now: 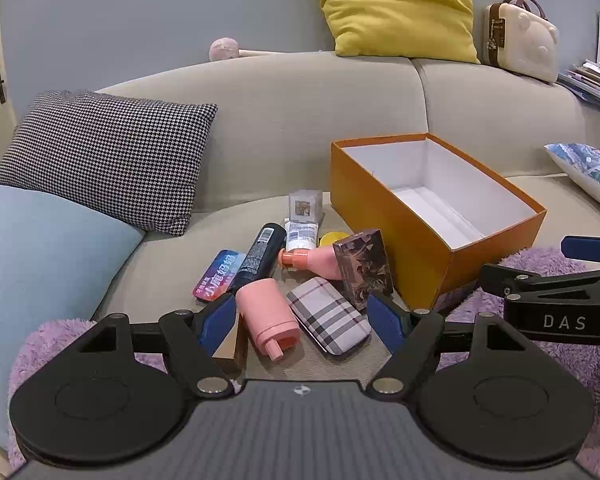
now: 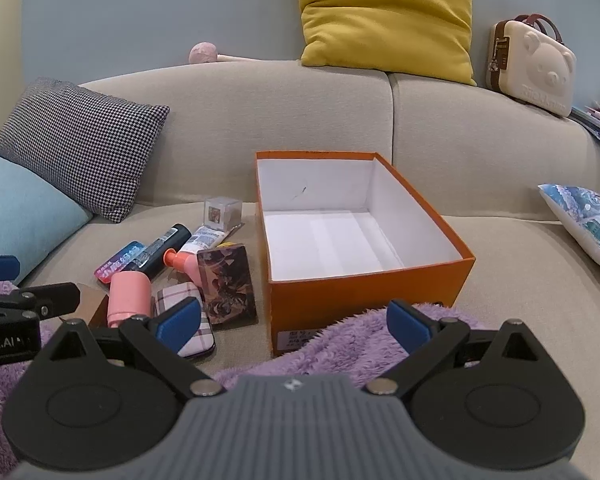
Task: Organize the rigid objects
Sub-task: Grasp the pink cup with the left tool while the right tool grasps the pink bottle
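An open orange box [image 1: 388, 224] with a white, empty inside stands on the sofa seat; it also shows in the right wrist view [image 2: 364, 292]. Left of it lies a pile: a pink bottle [image 1: 266, 320], a plaid case [image 1: 330, 322], a dark patterned box [image 1: 364, 268], a black tube [image 1: 260, 258], a white tube [image 1: 300, 234], a coral bottle [image 1: 312, 260], a blue-pink tin [image 1: 218, 276] and a clear cube [image 1: 304, 206]. My left gripper [image 1: 302, 322] is open, fingers either side of the pink bottle and plaid case. My right gripper [image 2: 294, 324] is open and empty before the box.
A houndstooth cushion [image 1: 108, 156] and a light blue cushion [image 1: 40, 264] lie at the left. A purple fluffy blanket [image 2: 340, 344] covers the seat front. A yellow cushion [image 2: 388, 12] and a bear case [image 2: 532, 68] sit on the sofa back. A printed pillow [image 2: 584, 228] lies at the right.
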A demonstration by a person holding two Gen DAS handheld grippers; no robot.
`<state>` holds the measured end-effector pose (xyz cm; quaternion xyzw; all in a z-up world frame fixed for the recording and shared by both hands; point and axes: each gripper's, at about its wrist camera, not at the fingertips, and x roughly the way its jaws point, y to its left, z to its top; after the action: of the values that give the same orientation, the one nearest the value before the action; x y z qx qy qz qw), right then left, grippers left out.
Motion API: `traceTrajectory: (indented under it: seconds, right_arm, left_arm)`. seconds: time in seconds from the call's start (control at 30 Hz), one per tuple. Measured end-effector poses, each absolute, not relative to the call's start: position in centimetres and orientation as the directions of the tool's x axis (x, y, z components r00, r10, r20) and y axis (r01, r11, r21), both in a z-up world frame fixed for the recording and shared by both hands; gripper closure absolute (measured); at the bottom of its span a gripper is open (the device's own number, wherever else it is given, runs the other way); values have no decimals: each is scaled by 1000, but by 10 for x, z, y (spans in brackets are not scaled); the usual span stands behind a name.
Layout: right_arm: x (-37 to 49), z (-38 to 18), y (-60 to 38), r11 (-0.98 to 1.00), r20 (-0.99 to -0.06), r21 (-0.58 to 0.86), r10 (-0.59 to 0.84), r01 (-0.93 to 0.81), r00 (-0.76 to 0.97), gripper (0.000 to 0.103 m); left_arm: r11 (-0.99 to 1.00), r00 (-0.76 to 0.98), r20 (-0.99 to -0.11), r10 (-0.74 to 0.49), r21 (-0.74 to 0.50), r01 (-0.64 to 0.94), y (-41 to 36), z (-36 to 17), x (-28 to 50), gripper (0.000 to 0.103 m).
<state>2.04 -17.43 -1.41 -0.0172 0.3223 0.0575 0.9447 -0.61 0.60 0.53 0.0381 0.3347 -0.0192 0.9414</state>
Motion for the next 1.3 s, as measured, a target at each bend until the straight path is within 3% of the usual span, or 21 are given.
traceTrajectory:
  seconds: [0.3,0.47,0.6,0.67,0.87,1.13,1.3]
  right_arm:
    - [27,-20,-168,985,-641,22,145,-170,754,7]
    - [38,-26,-156,971,-672,19,190,-239,716,24]
    - [47,-31,-142,947,-682,5,239,-322,692,32]
    - [52,-34,-135,933,-682,-6,260,-361,684,41]
    - [80,-50,-109,893,-733,24,321,-449,600,54]
    - [117,-72,-77,874,-786,28,319,-485,530,63]
    - [135,-85,-64,866,-811,14,302,-500,501,77]
  left_arm:
    - [999,731,-682,-19,17,41,17,-4,-1,24]
    - [1000,692,-721,-25,-19,17,29,-11,8,33]
    - [999,657,-754,-33,-34,12,37,-17,20,47]
    - [999,643,-764,-41,-41,15,40,-21,25,48]
    - [998,590,-805,-63,-57,29,52,-36,49,50]
    - [999,534,-845,-37,-39,8,82,-51,85,50]
    - [987,534,-833,-145,-162,16,95,-56,96,50]
